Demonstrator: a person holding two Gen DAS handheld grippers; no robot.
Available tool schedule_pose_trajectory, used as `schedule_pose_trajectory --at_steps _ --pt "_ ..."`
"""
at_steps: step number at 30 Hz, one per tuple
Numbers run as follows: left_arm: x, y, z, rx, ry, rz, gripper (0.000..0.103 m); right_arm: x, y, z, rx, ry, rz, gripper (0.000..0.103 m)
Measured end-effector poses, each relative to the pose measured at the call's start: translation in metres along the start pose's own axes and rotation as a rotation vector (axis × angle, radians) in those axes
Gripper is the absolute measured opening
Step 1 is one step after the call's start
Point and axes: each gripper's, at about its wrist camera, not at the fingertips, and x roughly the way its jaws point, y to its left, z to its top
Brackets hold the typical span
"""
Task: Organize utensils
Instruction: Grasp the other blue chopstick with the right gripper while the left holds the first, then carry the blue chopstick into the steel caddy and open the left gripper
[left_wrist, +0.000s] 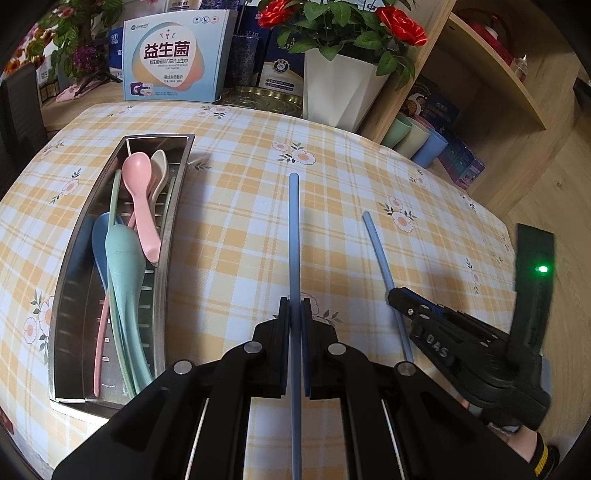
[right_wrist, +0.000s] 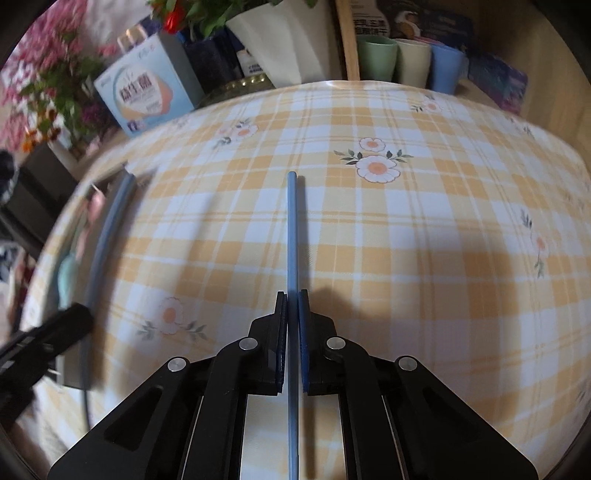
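Observation:
My left gripper (left_wrist: 295, 304) is shut on a blue chopstick (left_wrist: 294, 236) that points forward over the checked tablecloth. My right gripper (right_wrist: 293, 297) is shut on a second blue chopstick (right_wrist: 291, 229); in the left wrist view that gripper (left_wrist: 397, 295) and its chopstick (left_wrist: 380, 251) are to the right. A steel utensil tray (left_wrist: 168, 236) lies to the left of my left gripper. It holds a pink spoon (left_wrist: 140, 199), a beige spoon (left_wrist: 160, 166), a green spoon (left_wrist: 125, 273), a blue spoon (left_wrist: 99, 236) and thin pink and green chopsticks. The tray (right_wrist: 74, 369) is blurred at the left of the right wrist view.
At the table's far edge stand a light blue box (left_wrist: 173, 55), a white flower pot (left_wrist: 340, 88) with red roses and a gold tray (left_wrist: 258, 98). Three cups (left_wrist: 413, 138) sit on a wooden shelf (left_wrist: 495, 96) at the right.

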Motion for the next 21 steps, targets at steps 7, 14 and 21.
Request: schedule_pose_trajectory --at_steps 7,14,21 --pt "-0.003 0.002 0.003 -0.011 -0.003 -0.011 0.005 -0.023 0.007 -0.002 0.004 -0.061 0.067 0.006" --pt "-0.022 0.031 0.026 -0.060 -0.017 -0.029 0.006 -0.038 0.006 0.003 0.039 -0.109 0.116 0.006" --pt "-0.032 0.085 0.052 -0.147 -0.003 0.004 0.006 -0.033 -0.003 -0.002 0.089 -0.101 0.144 0.006"
